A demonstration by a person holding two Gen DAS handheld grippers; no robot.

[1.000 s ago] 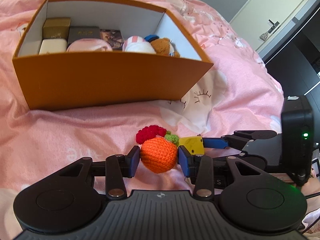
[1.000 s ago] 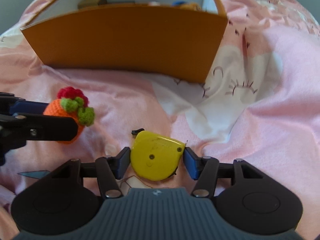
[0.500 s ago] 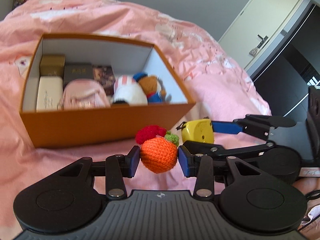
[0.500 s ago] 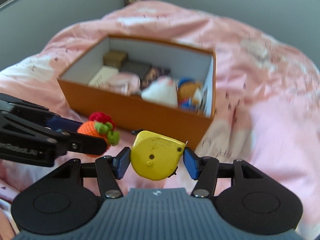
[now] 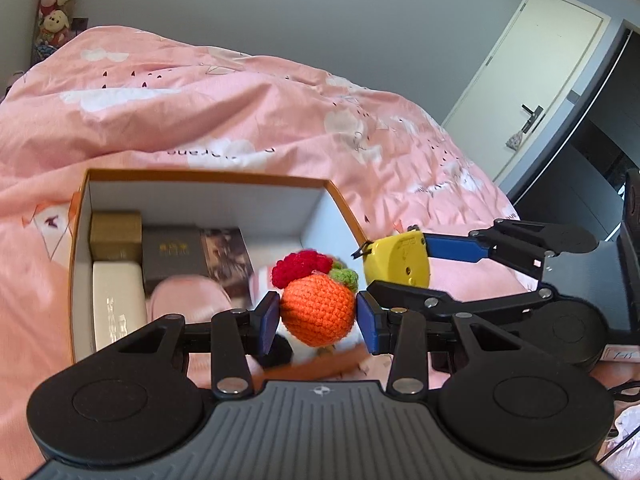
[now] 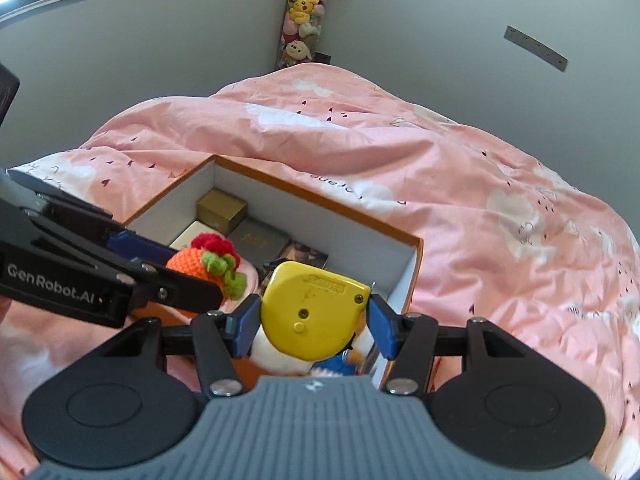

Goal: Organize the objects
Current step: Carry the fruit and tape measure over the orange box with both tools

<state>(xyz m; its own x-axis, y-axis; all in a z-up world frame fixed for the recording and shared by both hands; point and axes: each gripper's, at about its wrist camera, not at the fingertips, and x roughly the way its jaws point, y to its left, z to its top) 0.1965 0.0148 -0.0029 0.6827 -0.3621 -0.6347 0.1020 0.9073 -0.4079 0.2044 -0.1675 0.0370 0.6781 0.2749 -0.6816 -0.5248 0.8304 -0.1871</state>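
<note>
Two loads up: your left tool [image 5: 318,317] clamps crochet orange [image 5: 318,309], right tool [image 6: 312,322] clamps yellow tape measure [image 6: 314,310], both over orange box [image 6: 414,276] (nearly full). Next: find free gaps beneath tools, lower, release.

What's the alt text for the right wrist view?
The right gripper clamps a yellow tape measure above an open orange box on a pink duvet. To its left, the left gripper holds an orange crocheted fruit over the box, which holds small boxes and plush toys.
</note>
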